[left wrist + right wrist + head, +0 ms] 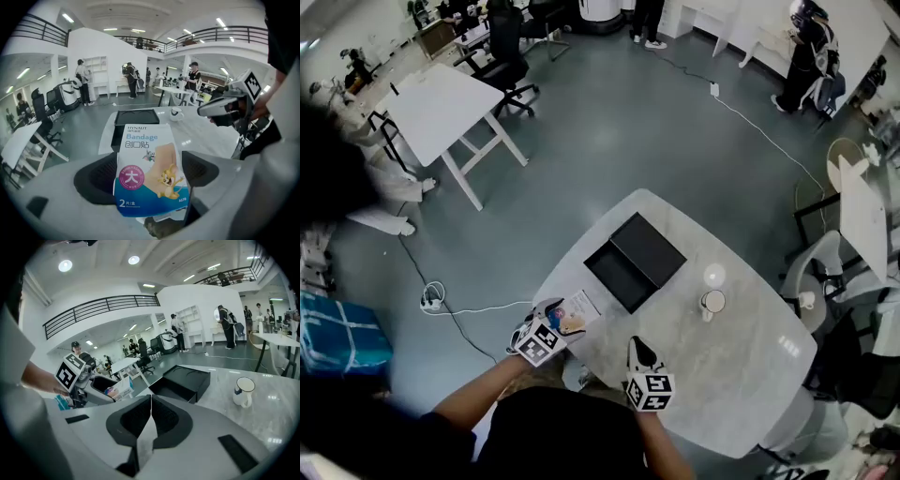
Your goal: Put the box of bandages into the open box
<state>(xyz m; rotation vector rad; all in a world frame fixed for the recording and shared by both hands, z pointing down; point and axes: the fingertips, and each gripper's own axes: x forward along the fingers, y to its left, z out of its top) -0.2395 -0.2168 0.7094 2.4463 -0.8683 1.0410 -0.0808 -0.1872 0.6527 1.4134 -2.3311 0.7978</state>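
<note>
As left hand-held gripper [151, 174] clamps bandage box [146, 154], right hand-held gripper [151, 405] closed, empty.

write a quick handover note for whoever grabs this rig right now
Left tool: shut on the bandage box, at the near edge of the table, short of the open black box.
Right tool: shut, empty, over the table's near edge.
Done: bandage box gripped.
Left: carry it over the open black box, which looks empty, and let go inside.
</note>
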